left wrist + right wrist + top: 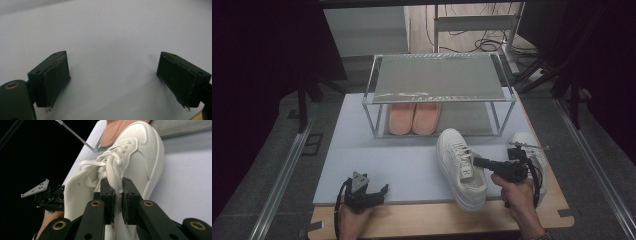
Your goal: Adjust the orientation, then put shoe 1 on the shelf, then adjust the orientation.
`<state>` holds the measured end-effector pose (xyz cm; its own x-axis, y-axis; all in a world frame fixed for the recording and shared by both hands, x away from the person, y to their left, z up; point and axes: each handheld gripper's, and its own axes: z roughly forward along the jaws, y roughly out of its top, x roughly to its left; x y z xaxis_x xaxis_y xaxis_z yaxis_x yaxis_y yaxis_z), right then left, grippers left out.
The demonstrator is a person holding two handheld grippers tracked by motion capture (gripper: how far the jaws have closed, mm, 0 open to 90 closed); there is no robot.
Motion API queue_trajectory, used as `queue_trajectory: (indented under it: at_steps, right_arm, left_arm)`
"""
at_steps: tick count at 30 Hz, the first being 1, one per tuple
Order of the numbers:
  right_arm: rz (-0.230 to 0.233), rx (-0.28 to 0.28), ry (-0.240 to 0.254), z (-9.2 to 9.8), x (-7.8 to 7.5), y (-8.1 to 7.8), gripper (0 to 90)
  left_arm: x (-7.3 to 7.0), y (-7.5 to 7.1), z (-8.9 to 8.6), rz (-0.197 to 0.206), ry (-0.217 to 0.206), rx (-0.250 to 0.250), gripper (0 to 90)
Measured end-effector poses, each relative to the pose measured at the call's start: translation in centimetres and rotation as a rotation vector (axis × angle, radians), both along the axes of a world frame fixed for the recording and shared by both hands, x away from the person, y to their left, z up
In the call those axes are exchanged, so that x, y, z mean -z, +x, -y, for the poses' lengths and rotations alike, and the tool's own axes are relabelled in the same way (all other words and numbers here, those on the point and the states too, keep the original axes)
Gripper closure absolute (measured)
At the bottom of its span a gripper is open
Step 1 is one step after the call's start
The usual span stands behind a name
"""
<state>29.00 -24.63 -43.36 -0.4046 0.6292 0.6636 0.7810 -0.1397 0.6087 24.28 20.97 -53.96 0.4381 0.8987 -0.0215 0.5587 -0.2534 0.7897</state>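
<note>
The left gripper (pixel 379 192) is seen resting low on the bench (pixel 377 165), jaws spread wide with nothing between them; its own view confirms bare surface there. To its right, the white sneaker (pixel 460 167) lies with its long axis running away from the person, toe toward the rack (pixel 437 82). The right gripper (pixel 478 162) reaches in from the sneaker's right, so this hand is the nearer. Its own view reveals what the high view hides: the lace (pixel 113 173) is pinched between nearly closed jaws.
</note>
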Motion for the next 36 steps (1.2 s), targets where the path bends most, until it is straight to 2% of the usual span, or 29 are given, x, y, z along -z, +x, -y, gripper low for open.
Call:
queue_trajectory:
  at_steps: [17,36]
  right_arm:
    - [0.003,-0.034,0.063,-0.1,-1.5,-0.1,80.6]
    - [0.012,-0.087,0.119,-0.9,-4.3,0.0,80.6]
  left_arm:
    - [0.0,0.0,0.0,0.001,-0.003,-0.002,11.2]
    - [0.0,0.0,0.0,0.003,-0.001,0.000,11.1]
